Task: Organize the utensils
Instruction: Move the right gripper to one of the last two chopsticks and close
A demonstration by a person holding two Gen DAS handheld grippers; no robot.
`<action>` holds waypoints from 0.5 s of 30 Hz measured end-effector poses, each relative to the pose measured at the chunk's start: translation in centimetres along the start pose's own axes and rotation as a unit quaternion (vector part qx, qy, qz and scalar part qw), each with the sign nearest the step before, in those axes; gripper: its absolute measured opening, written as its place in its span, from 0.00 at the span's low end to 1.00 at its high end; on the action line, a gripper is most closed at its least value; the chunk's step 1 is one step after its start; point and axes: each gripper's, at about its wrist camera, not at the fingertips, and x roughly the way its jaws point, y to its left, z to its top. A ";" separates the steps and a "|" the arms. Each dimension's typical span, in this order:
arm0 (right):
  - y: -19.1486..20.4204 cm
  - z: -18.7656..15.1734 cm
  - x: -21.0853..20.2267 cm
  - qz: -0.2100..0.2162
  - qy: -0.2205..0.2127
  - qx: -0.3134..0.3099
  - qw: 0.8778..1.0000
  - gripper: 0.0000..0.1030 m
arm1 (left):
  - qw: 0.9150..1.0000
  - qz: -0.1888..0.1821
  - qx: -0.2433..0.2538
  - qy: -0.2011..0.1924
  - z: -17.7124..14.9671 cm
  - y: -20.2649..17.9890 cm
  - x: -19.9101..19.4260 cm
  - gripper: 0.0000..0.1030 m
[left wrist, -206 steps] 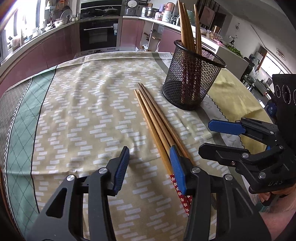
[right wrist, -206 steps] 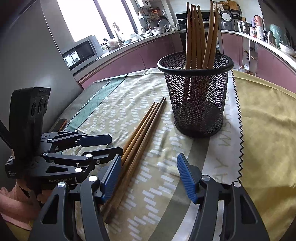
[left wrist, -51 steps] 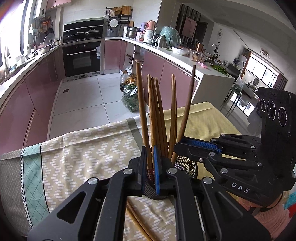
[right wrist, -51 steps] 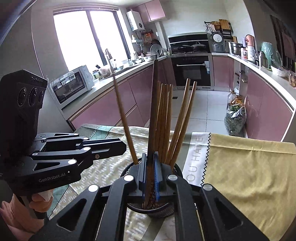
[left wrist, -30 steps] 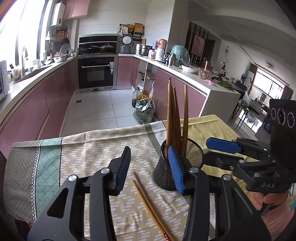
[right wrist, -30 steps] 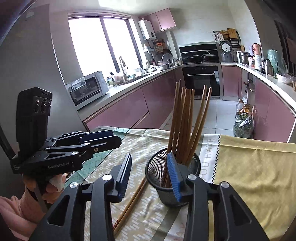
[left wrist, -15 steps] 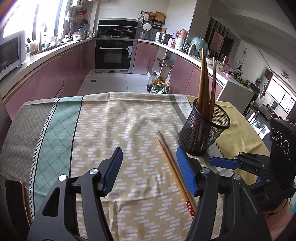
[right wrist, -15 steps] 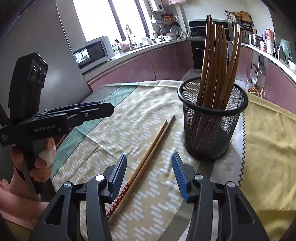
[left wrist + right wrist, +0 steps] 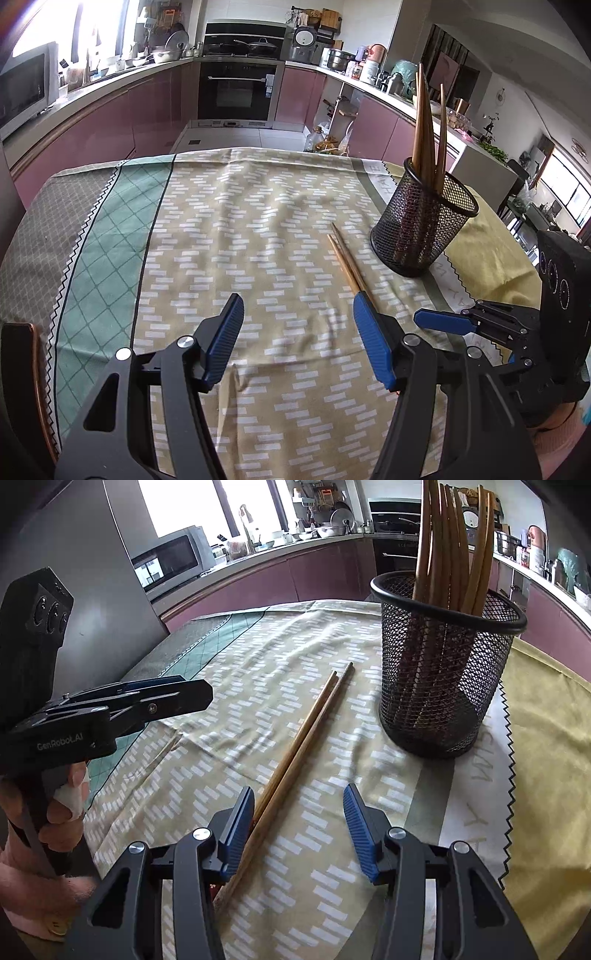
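Two wooden chopsticks (image 9: 345, 258) lie side by side on the patterned tablecloth (image 9: 240, 229), just left of a black mesh cup (image 9: 424, 229) that holds several upright chopsticks (image 9: 450, 554). My left gripper (image 9: 298, 306) hovers open over the cloth, its right pad above the near end of the pair. My right gripper (image 9: 299, 801) is also open, low over the cloth. The chopsticks (image 9: 306, 738) run under its left finger, and the mesh cup (image 9: 443, 686) stands ahead on the right. Nothing is held.
A yellow cloth (image 9: 546, 738) with a zigzag border covers the table to the right of the cup. A wooden chair back (image 9: 26, 369) shows at the near left edge. Kitchen counters and an oven (image 9: 236, 92) lie beyond the table.
Both grippers let go of chopsticks in the cup, opened, and came down and back toward the table. Two chopsticks now lie on the cloth where several lay before.
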 end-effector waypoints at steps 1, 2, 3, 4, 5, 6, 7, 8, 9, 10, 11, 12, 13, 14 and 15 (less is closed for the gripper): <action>0.2 0.0 0.1 -0.006 0.001 -0.003 1.000 0.47 | 1.000 0.000 0.000 0.001 0.0 0.0 0.0 0.59; 0.2 -0.1 0.1 -0.010 0.002 -0.006 1.000 0.47 | 1.000 -0.001 -0.001 0.003 -0.1 0.0 0.1 0.59; 0.2 -0.1 0.1 -0.013 0.003 -0.008 1.000 0.46 | 1.000 -0.001 -0.001 0.004 -0.2 0.1 0.1 0.59; 0.3 -0.2 0.1 -0.017 0.002 -0.010 1.000 0.46 | 1.000 -0.001 -0.001 0.005 -0.4 0.1 0.1 0.59; 0.5 -0.1 0.3 -0.020 0.003 -0.012 1.000 0.46 | 1.000 -0.001 -0.001 0.005 -0.4 0.1 0.2 0.59; 0.6 0.0 0.4 -0.023 0.003 -0.013 1.000 0.46 | 1.000 -0.001 0.000 0.006 -0.5 0.1 0.2 0.59; 0.5 0.0 0.4 -0.025 0.003 -0.013 1.000 0.45 | 1.000 -0.002 0.001 0.007 -0.5 0.0 0.3 0.59; 0.6 0.0 0.4 -0.027 0.004 -0.012 1.000 0.44 | 1.000 -0.003 0.002 0.008 -0.6 0.0 0.3 0.59; 0.5 0.0 0.4 -0.028 0.005 -0.011 1.000 0.42 | 1.000 -0.004 0.003 0.009 -0.6 -0.1 0.4 0.59; 0.4 -0.1 0.3 -0.028 0.005 -0.009 1.000 0.40 | 1.000 -0.004 0.005 0.010 -0.7 -0.2 0.5 0.59; 0.2 -0.2 0.2 -0.028 0.006 -0.008 1.000 0.40 | 1.000 -0.004 0.007 0.012 -0.7 -0.3 0.6 0.59; 0.1 -0.2 0.1 -0.028 0.006 -0.006 1.000 0.40 | 1.000 -0.005 0.009 0.013 -0.7 -0.4 0.6 0.59; -0.1 -0.3 -0.1 -0.028 0.006 -0.004 1.000 0.40 | 1.000 -0.006 0.011 0.014 -0.7 -0.6 0.7 0.59; -0.3 -0.4 -0.2 -0.028 0.006 -0.002 1.000 0.39 | 1.000 -0.006 0.012 0.015 -0.7 -0.7 0.8 0.59; -0.4 -0.4 -0.2 -0.028 0.007 0.000 1.000 0.38 | 1.000 -0.007 0.014 0.017 -0.8 -0.8 0.9 0.59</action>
